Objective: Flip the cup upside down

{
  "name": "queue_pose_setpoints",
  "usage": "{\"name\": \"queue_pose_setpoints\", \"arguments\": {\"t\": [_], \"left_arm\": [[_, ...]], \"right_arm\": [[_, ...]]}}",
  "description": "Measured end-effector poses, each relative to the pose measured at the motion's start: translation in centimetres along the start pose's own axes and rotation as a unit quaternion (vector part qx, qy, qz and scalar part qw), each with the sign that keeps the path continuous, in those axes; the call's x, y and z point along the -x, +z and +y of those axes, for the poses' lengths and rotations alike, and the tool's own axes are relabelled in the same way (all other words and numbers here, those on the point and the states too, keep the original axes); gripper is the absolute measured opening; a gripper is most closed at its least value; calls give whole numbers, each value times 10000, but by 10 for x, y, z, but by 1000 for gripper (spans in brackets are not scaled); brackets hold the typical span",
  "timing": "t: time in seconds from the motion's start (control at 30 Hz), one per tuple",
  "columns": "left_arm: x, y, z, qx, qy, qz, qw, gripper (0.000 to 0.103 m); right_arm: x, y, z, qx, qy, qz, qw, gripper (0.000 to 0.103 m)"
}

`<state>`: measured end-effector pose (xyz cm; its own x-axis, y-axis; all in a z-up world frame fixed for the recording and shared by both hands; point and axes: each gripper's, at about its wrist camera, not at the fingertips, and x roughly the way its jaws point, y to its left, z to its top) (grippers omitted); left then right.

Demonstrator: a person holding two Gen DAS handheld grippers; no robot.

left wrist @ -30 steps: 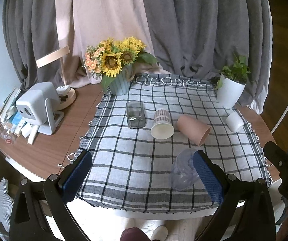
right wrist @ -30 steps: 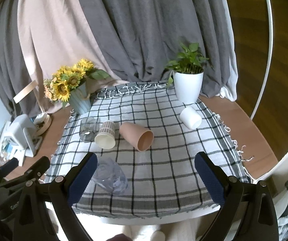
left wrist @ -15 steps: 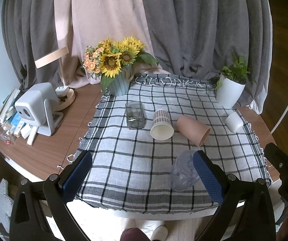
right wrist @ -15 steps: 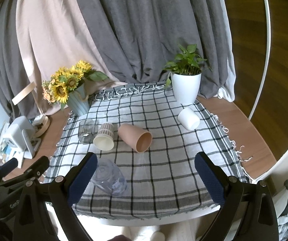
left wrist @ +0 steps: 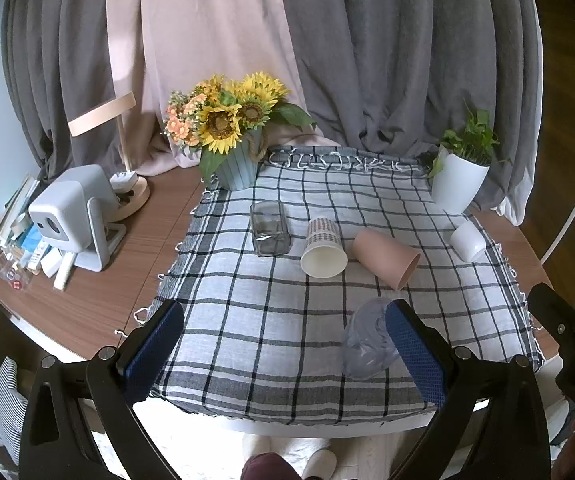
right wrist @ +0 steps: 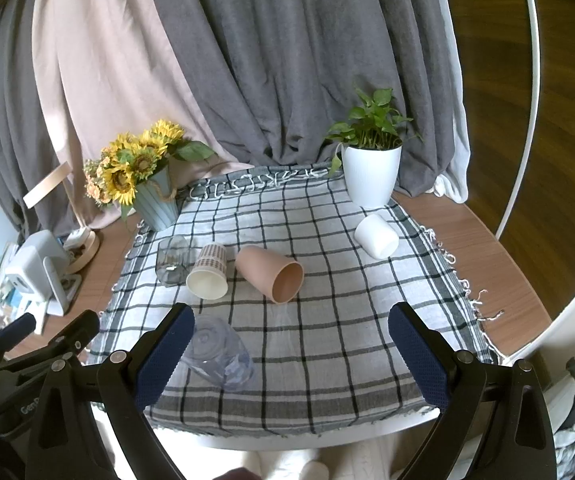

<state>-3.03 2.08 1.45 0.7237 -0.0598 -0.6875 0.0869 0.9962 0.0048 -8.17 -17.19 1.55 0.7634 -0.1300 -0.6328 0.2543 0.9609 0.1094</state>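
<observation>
Several cups lie on their sides on a checked cloth (left wrist: 247,320). A clear plastic cup (left wrist: 367,340) (right wrist: 219,354) lies near the front edge. Behind it lie a pink cup (left wrist: 385,256) (right wrist: 271,274), a white patterned paper cup (left wrist: 323,248) (right wrist: 209,272), a clear glass (left wrist: 269,228) (right wrist: 173,258) and a small white cup (left wrist: 467,240) (right wrist: 375,236). My left gripper (left wrist: 283,348) is open and empty above the front edge, its right finger (left wrist: 415,356) next to the clear cup. My right gripper (right wrist: 287,352) is open and empty.
A sunflower vase (left wrist: 235,140) (right wrist: 147,184) stands at the back left of the cloth and a white potted plant (left wrist: 461,172) (right wrist: 371,168) at the back right. A white device (left wrist: 75,216), a lamp base (left wrist: 129,196) and books lie on the wooden table to the left. Curtains hang behind.
Both grippers have drawn back and up slightly; the table looks a little smaller and farther. No cup has moved.
</observation>
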Motion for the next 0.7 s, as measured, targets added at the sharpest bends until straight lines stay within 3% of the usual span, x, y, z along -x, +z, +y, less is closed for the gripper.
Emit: {"name": "queue_pose_setpoints", "arguments": {"t": [0.7], "left_arm": [[0, 0, -1, 1, 3, 6, 10000, 103]], "right_arm": [[-1, -1, -2, -1, 0, 26, 10000, 98]]}}
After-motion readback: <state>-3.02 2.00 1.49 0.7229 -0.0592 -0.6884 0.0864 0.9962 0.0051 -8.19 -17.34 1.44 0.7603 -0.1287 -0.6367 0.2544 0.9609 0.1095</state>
